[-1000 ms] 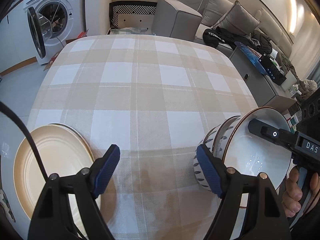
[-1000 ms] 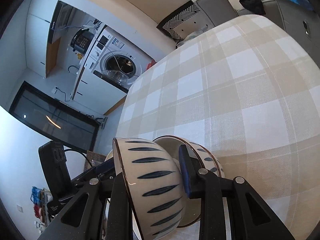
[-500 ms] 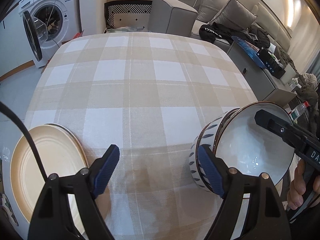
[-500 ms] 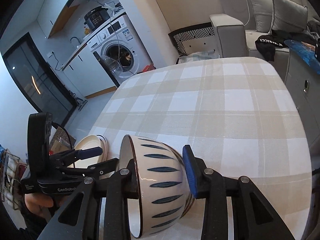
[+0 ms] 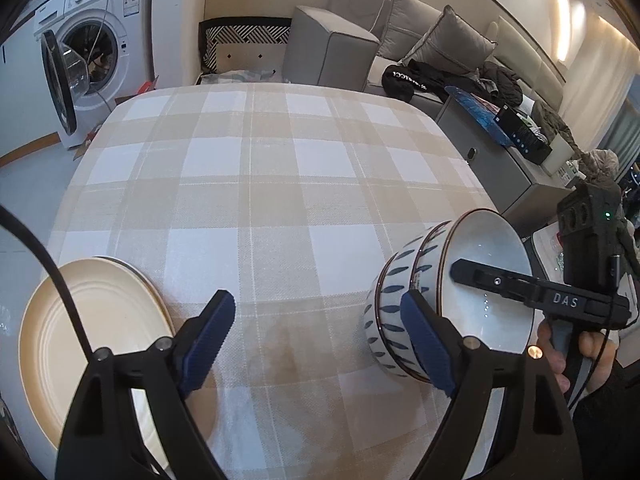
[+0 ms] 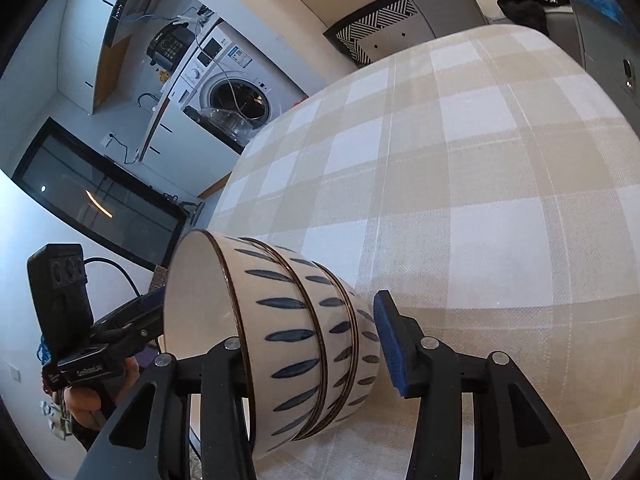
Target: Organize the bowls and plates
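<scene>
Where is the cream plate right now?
In the left wrist view the cream plate lies at the near left corner of the checked tablecloth, just left of the left gripper, across the table from the stacked patterned bowls.

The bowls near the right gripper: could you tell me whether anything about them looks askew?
Yes. The stacked bowls appear to lean rather than sit level, with the right gripper straddling the top rim, its jaws just opening.

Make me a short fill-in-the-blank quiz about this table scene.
1. The tablecloth has a ____ pattern.
2. The bowls are nested in a stack of ____.
3. The cream plate lies beside the ____ gripper.
4. The appliance with its door open is a ____ machine.

Missing words: checked; three; left; washing
</scene>
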The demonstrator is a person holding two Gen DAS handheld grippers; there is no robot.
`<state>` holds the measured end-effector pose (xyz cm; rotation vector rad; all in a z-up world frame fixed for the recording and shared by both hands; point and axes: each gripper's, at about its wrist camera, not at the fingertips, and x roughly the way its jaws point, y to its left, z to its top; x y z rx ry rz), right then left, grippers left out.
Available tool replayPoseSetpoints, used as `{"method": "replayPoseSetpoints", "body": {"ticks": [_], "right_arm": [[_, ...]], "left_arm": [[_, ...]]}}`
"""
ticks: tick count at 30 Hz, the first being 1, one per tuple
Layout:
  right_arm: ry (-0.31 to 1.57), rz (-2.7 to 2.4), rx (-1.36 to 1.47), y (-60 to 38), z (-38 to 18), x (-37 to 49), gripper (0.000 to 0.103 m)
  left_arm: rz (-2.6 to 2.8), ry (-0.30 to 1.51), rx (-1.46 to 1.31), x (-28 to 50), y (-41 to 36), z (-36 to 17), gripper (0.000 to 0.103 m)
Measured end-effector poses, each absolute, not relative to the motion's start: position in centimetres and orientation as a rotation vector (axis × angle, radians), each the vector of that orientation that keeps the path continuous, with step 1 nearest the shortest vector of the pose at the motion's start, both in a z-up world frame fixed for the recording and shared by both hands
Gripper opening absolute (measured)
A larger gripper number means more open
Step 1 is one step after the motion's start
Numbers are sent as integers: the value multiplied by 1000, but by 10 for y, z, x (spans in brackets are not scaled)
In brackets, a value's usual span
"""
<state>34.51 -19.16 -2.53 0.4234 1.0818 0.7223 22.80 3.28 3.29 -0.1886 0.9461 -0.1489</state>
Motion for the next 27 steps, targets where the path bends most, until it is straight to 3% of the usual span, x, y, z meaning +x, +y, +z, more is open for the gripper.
{"method": "replayPoseSetpoints", "body": {"ticks": [2,4,6,11,27], "right_arm": [[1055,731,405,-193,-24,342,53],[1024,748,384,-196,-20,337,65],[993,758,375,-203,-14,332,85],[908,756,325,-225,1,315,99],[746,824,266,-207,34,206,102]], "left_arm": [[-149,898,-153,220,31,39,92],[-155,841,-135,211,32,44,98],[-176,800,-150,202,36,49,103],[-160,726,-138,175,42,53,103],[69,669,-187,74,103,41,103]]}}
